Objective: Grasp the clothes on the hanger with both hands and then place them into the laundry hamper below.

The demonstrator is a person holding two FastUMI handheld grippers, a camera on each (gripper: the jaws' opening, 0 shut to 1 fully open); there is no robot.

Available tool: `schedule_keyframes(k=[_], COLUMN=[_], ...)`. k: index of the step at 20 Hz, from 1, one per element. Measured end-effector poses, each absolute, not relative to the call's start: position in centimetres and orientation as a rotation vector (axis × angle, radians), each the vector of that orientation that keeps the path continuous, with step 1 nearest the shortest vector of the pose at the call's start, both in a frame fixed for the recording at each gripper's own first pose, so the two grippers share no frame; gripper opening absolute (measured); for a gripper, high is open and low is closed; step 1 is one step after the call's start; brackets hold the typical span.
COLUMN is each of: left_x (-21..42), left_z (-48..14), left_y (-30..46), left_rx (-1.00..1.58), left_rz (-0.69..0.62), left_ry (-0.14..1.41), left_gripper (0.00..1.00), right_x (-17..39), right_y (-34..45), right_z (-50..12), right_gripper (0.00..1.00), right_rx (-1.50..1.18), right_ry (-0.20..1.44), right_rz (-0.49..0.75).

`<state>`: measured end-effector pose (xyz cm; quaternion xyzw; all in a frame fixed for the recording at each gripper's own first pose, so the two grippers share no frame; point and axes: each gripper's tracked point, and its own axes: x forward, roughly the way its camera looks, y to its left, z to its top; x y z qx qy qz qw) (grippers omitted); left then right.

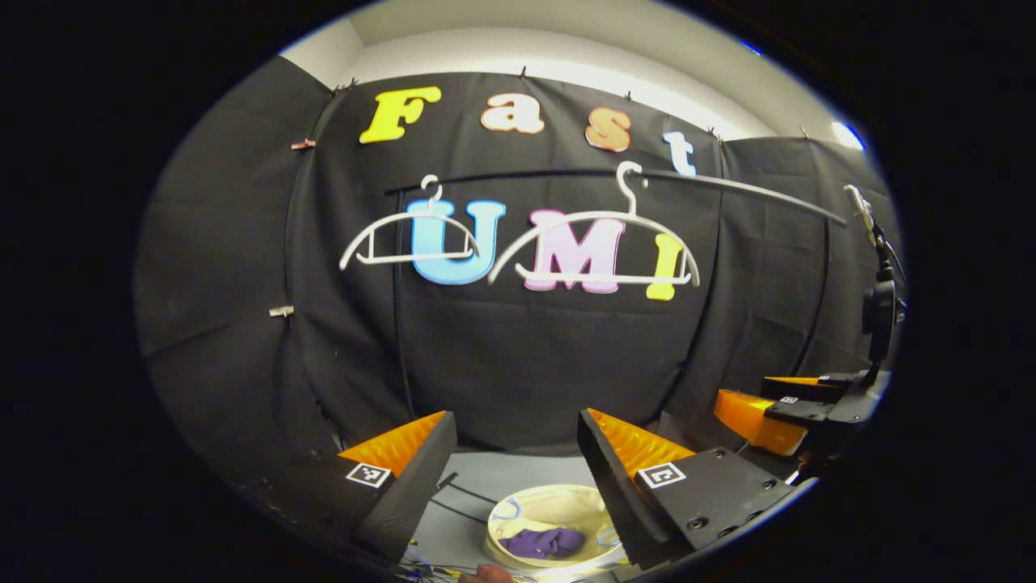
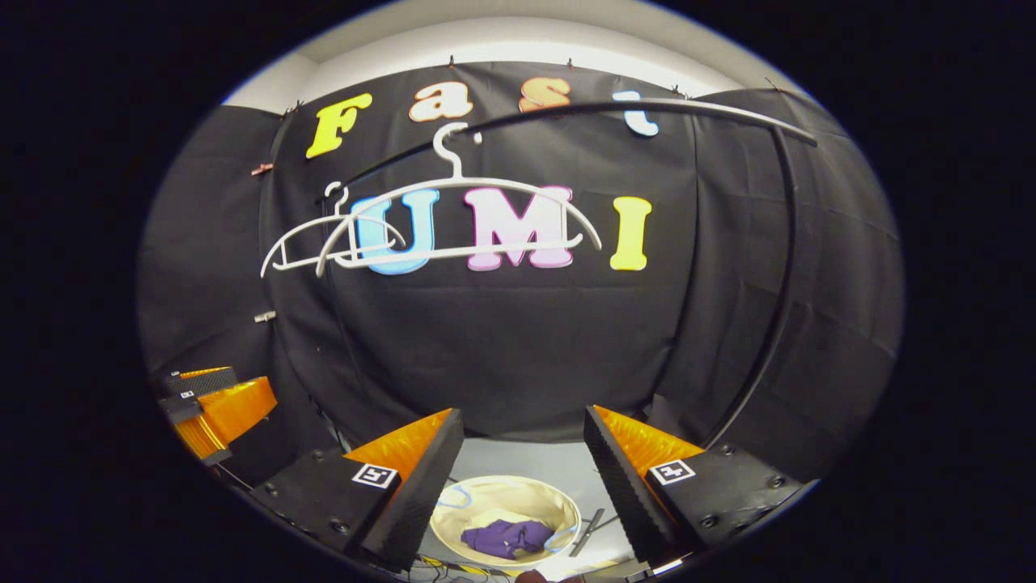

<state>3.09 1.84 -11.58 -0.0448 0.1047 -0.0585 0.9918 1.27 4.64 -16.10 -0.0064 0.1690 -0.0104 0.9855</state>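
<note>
Two bare white hangers (image 1: 595, 247) (image 2: 461, 219) hang from a dark rail (image 1: 728, 188) in front of the booth wall. A purple garment (image 1: 544, 541) (image 2: 506, 536) lies crumpled inside the cream round laundry hamper (image 1: 518, 506) (image 2: 558, 502) on the floor below. My left gripper (image 1: 516, 441) is open above the hamper with nothing between its fingers. My right gripper (image 2: 524, 441) is likewise open and empty over the hamper. In the left gripper view the right gripper (image 1: 769, 409) shows at the far right; in the right gripper view the left gripper (image 2: 214, 405) shows at the far left.
The rail bends down into a post at the right (image 2: 769, 340). Dark cables (image 1: 465, 490) run over the grey floor beside the hamper, and a small dark tool (image 2: 591, 526) lies to its right. A stand with a device (image 1: 878, 300) rises at the right edge.
</note>
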Motion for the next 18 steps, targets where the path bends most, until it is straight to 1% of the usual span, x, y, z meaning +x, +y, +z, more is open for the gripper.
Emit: schedule_keyframes(k=[1, 2, 5, 6, 7, 9, 10, 11, 12, 14, 15, 16, 18], left_x=[2.6, 1.9, 0.3, 0.0, -0.5, -1.3, -1.7, -2.0, -2.2, -2.7, -2.9, -2.9, -3.0], left_z=[-10.6, -9.4, -6.4, -5.6, -4.7, -3.3, -2.9, -2.5, -2.3, -1.5, -1.0, -0.9, -0.5], left_y=[2.4, 2.7, 3.7, 4.0, 4.3, 4.8, 5.0, 5.2, 5.2, 5.5, 5.7, 5.6, 5.8], left_rx=[-0.095, -0.097, -0.084, -0.074, -0.065, -0.050, -0.050, -0.055, -0.059, -0.052, -0.049, -0.049, -0.048], left_rz=[-0.122, -0.126, -0.128, -0.125, -0.123, -0.116, -0.111, -0.108, -0.104, -0.095, -0.088, -0.085, -0.074], left_ry=[0.186, 0.159, 0.086, 0.068, 0.054, 0.023, 0.014, 0.012, 0.011, -0.010, -0.019, -0.025, -0.032], left_gripper=[0.95, 0.95, 0.95, 0.92, 0.95, 0.95, 0.92, 0.95, 0.95, 0.95, 0.92, 0.95, 0.95], right_x=[1.1, 1.0, 0.1, -0.3, -0.7, -1.2, -1.5, -1.6, -1.9, -2.3, -2.4, -2.6, -2.6], right_y=[4.9, 5.2, 6.0, 6.2, 6.5, 6.7, 6.5, 6.4, 6.4, 6.6, 6.7, 7.0, 7.6], right_z=[-14.9, -13.8, -10.5, -9.7, -9.0, -7.4, -6.5, -5.7, -4.8, -3.1, -2.3, -1.6, -0.6], right_gripper=[0.93, 0.97, 0.96, 1.00, 0.92, 0.92, 0.92, 0.92, 0.92, 1.00, 0.96, 0.96, 0.96], right_rx=[-0.012, -0.010, -0.017, -0.023, -0.027, -0.028, -0.031, -0.034, -0.038, -0.055, -0.069, -0.084, -0.099], right_ry=[0.319, 0.294, 0.232, 0.222, 0.211, 0.183, 0.164, 0.144, 0.123, 0.076, 0.056, 0.035, 0.007], right_rz=[-0.028, -0.032, -0.045, -0.048, -0.049, -0.053, -0.057, -0.058, -0.058, -0.057, -0.052, -0.044, -0.028])
